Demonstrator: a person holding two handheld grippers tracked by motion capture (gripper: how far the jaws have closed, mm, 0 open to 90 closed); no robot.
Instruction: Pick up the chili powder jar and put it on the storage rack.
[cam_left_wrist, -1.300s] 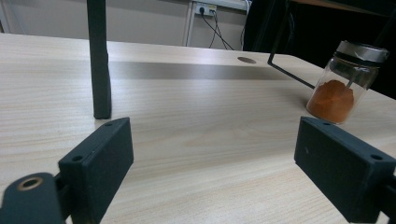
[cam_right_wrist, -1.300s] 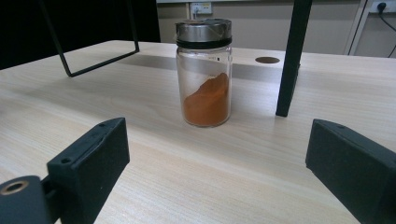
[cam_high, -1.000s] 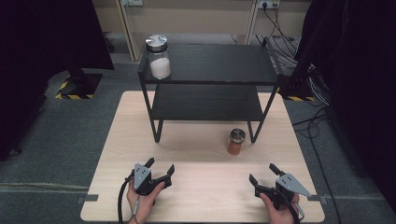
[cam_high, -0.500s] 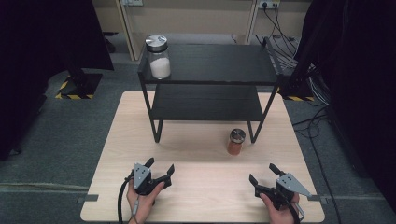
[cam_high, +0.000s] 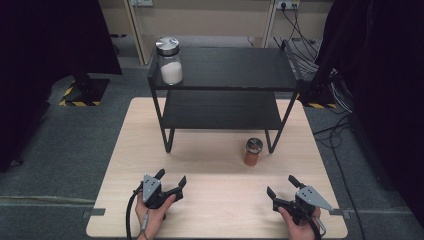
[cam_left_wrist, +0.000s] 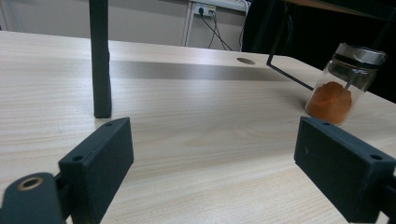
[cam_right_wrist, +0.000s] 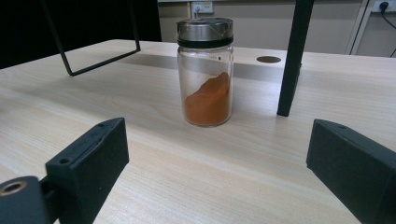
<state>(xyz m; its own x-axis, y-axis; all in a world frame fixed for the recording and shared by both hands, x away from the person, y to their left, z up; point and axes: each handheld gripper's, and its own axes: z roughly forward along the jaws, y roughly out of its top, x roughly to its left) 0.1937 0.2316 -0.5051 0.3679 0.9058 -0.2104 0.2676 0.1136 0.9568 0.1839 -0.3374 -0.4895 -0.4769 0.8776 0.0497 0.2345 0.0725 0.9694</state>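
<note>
- Spice jar (cam_high: 253, 151) with orange powder and a metal lid stands upright on the table (cam_high: 220, 170), right of centre in the high view, just beside the rack's front right leg.
- Left gripper (cam_high: 170, 181) rests low at the lower left of that view, jaws apart, nothing between them; in its own view the jar (cam_left_wrist: 344, 84) sits at the upper right, well beyond the jaws.
- Right gripper (cam_high: 282, 187) sits at the lower right, jaws likewise apart and empty; in its view the jar (cam_right_wrist: 206, 71) stands centred ahead, clear of both jaws.
- Black rack (cam_high: 225, 87) fills the upper middle; a jar of white powder (cam_high: 169, 60) stands on its top shelf at the left corner.
</note>
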